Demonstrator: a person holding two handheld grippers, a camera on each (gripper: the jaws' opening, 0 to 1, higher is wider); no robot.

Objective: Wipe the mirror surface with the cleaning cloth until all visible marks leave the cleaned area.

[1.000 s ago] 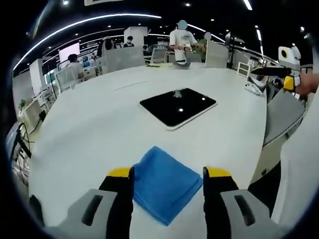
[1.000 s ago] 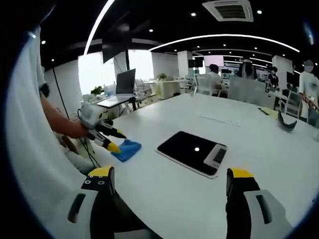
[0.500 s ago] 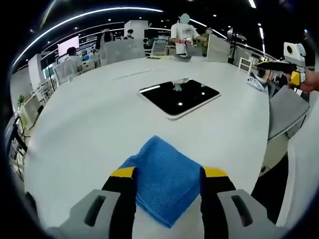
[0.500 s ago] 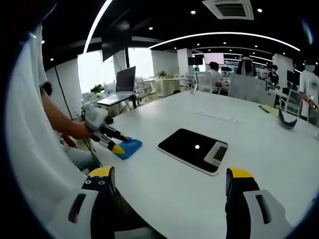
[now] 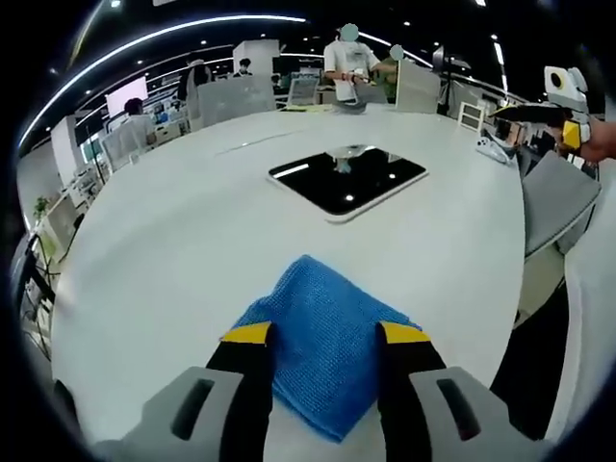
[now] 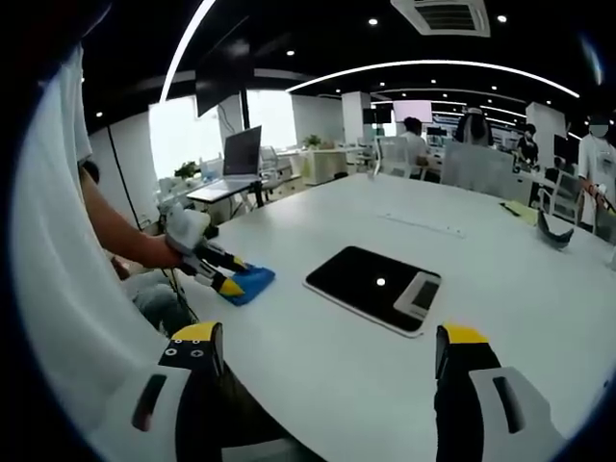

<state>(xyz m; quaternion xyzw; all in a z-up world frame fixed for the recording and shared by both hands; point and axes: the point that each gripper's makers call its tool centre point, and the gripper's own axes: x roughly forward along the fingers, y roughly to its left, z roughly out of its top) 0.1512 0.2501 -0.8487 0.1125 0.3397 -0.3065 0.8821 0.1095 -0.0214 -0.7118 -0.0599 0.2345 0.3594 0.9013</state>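
Note:
A folded blue cleaning cloth (image 5: 322, 294) lies on the white table (image 5: 173, 241) near its front edge. My left gripper (image 5: 324, 333) is down over the cloth, jaws open on either side of it, tips at its surface. Farther along the table lies the dark rectangular mirror (image 5: 348, 180) with a white frame, reflecting ceiling lights. In the right gripper view the mirror (image 6: 371, 287) sits at centre, the cloth (image 6: 252, 282) to its left with the left gripper (image 6: 227, 280) on it. My right gripper (image 6: 328, 337) hovers open and holds nothing; it also shows far right (image 5: 563, 114).
A grey chair (image 5: 553, 197) stands off the table's right edge. A small white item (image 5: 491, 152) and a dark curved object (image 6: 551, 236) rest on the far table. People stand and sit beyond the table. A laptop (image 6: 241, 157) sits on a side desk.
My left gripper has come down and forward onto the cloth, and its jaws have narrowed slightly around it. The right gripper has stayed almost still.

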